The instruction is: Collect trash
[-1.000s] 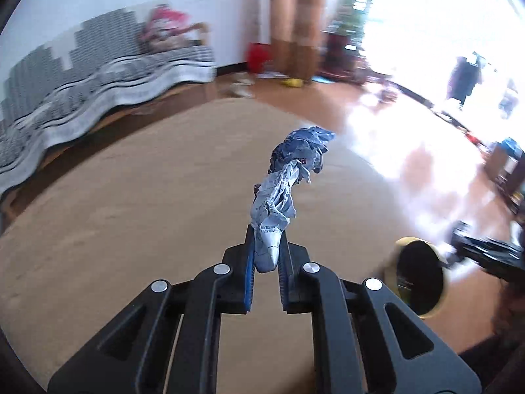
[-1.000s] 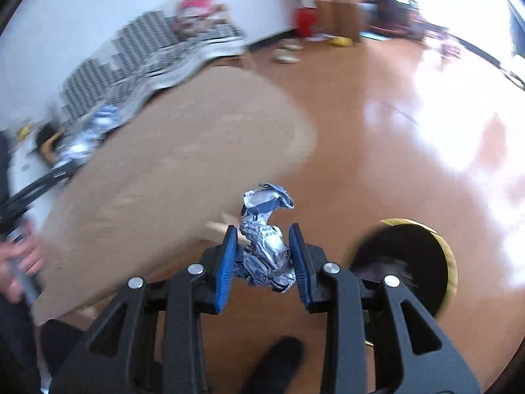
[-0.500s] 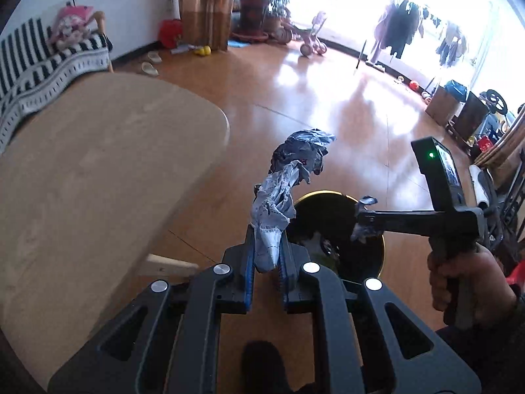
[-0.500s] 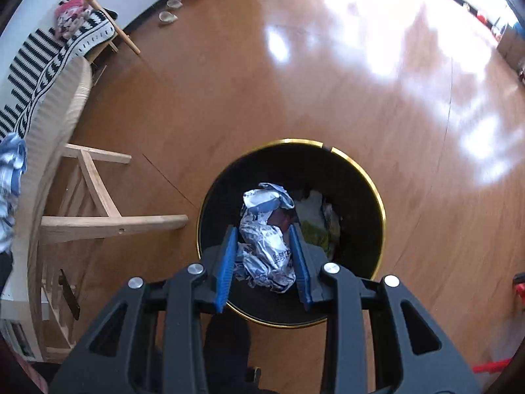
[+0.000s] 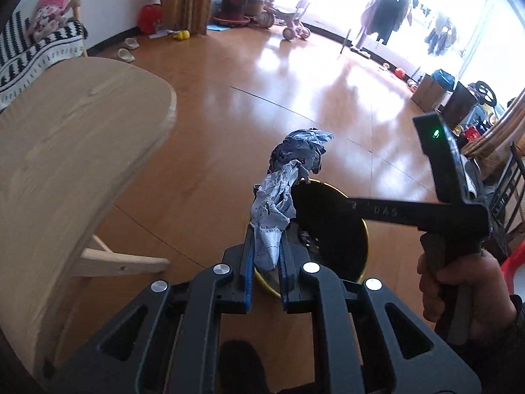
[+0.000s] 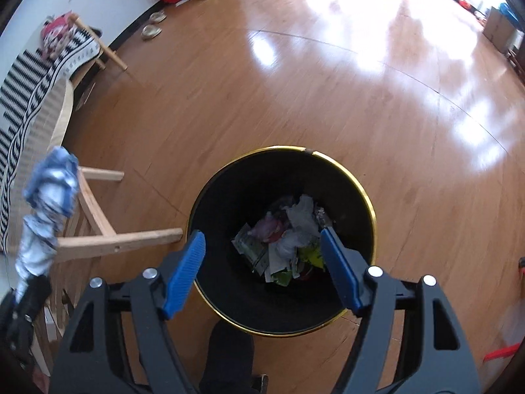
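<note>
My left gripper [image 5: 265,256] is shut on a crumpled blue-and-white wrapper [image 5: 282,193], which sticks up from the fingers just left of the black, gold-rimmed trash bin [image 5: 341,229]. In the right wrist view my right gripper [image 6: 262,269] is open and empty above the bin [image 6: 367,193], which holds several crumpled wrappers [image 6: 288,239]. The left gripper's wrapper also shows in the right wrist view [image 6: 49,197], at the left edge. The right gripper's body shows in the left wrist view [image 5: 452,210], over the bin.
A light wooden table [image 5: 65,151] stands to the left of the bin; its legs show in the right wrist view [image 6: 98,226]. A striped sofa [image 6: 29,92] lies behind it. The shiny wooden floor [image 6: 328,82] stretches beyond. A red item [image 6: 502,351] lies at right.
My right gripper has opened and the silver wrapper it held is gone from its jaws, over the bin. My left gripper has moved closer to the bin, still holding its wrapper.
</note>
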`<state>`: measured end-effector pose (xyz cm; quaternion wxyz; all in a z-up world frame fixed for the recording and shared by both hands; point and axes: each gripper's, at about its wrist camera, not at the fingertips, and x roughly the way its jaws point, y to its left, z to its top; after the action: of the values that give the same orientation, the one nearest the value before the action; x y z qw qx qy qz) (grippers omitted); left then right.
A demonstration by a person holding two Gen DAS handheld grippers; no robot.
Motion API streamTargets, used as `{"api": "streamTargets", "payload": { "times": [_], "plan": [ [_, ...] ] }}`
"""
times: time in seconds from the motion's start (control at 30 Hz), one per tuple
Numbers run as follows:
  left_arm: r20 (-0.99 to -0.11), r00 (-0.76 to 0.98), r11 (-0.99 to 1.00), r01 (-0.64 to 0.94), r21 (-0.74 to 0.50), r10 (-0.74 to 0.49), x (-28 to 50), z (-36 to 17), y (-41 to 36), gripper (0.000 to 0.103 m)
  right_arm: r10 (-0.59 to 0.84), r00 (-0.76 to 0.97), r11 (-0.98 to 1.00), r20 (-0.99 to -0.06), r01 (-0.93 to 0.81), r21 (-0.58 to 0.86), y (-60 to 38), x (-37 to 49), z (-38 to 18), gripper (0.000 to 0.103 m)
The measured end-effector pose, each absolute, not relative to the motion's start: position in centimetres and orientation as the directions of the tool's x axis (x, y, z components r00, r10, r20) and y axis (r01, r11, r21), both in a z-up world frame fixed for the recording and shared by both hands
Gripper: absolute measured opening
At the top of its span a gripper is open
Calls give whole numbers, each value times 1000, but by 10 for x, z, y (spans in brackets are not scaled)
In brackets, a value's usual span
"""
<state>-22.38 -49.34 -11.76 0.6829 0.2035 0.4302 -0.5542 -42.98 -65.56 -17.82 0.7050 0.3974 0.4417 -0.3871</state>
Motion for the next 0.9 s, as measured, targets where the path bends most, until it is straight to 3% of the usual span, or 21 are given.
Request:
{"api": "streamTargets", "payload": {
  "times": [0.43, 0.47, 0.5, 0.53, 0.57, 0.9],
  "plan": [
    [-824, -152, 181, 939, -292, -546, -269, -161, -544, 14, -388, 268, 200, -882, 959, 203, -662, -475, -143, 85],
    [-828, -154, 179, 940, -291, -540, -271, -164, -546, 18, -395, 266, 197, -879, 959, 202, -663, -476, -141, 85],
    [-830, -155, 181, 939, -292, -535, -272, -167, -548, 34, -403, 268, 194, -875, 959, 204, -663, -478, -140, 86],
    [-830, -153, 183, 939, -291, -537, -273, -168, -548, 58, -411, 275, 196, -869, 958, 211, -662, -477, -137, 86],
    [-825, -146, 184, 940, -288, -546, -274, -168, -548, 67, -415, 278, 199, -867, 957, 211, -663, -477, -136, 86],
    [-776, 14, 273, 940, -205, -631, -212, -111, -484, 91, -468, 354, 362, -810, 913, 190, -632, -419, -96, 91]
  ]
}}
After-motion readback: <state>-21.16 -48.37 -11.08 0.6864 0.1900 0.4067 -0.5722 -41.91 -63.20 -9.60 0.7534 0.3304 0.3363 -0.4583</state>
